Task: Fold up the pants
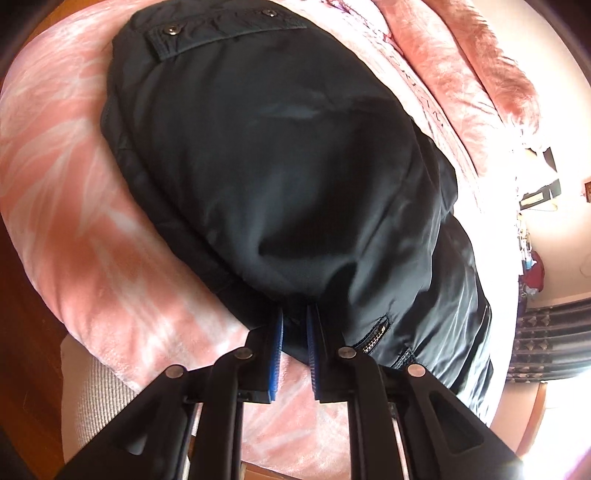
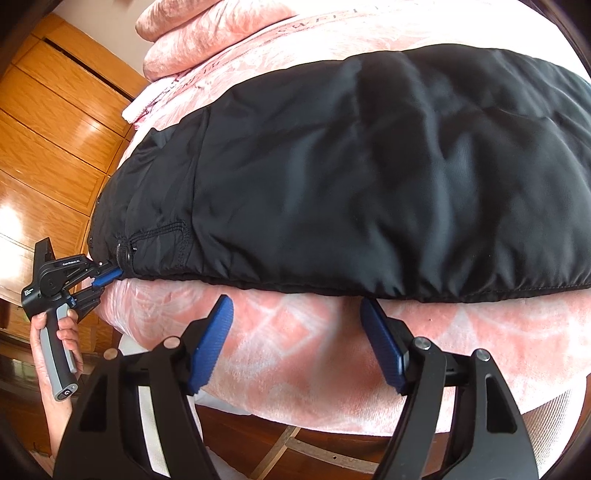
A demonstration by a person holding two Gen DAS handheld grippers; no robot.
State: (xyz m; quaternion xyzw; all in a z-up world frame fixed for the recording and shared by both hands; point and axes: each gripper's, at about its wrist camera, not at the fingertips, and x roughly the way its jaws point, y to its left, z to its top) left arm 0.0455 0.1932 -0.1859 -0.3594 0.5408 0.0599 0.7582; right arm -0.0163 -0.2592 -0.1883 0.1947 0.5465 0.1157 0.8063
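Black pants [image 1: 258, 166] lie folded on a pink patterned blanket [image 1: 74, 221], with a snap-button flap at the far end. My left gripper [image 1: 294, 314] is nearly closed, and the pants' near edge sits pinched between its blue pads. From the right wrist view, the pants [image 2: 369, 184] spread across the bed and the left gripper [image 2: 110, 275] bites their left corner by a zipper. A hand [image 2: 55, 343] holds its handle. My right gripper [image 2: 295, 302] stands open just short of the pants' near hem, over the blanket [image 2: 295, 350], with nothing between its pads.
Pink pillows [image 2: 192, 33] are stacked at the head of the bed. A wooden wardrobe [image 2: 48, 129] stands close on the left. The bed's near edge drops to a wooden floor [image 2: 277, 443]. Dark patterned curtains [image 1: 546, 339] hang on the far side.
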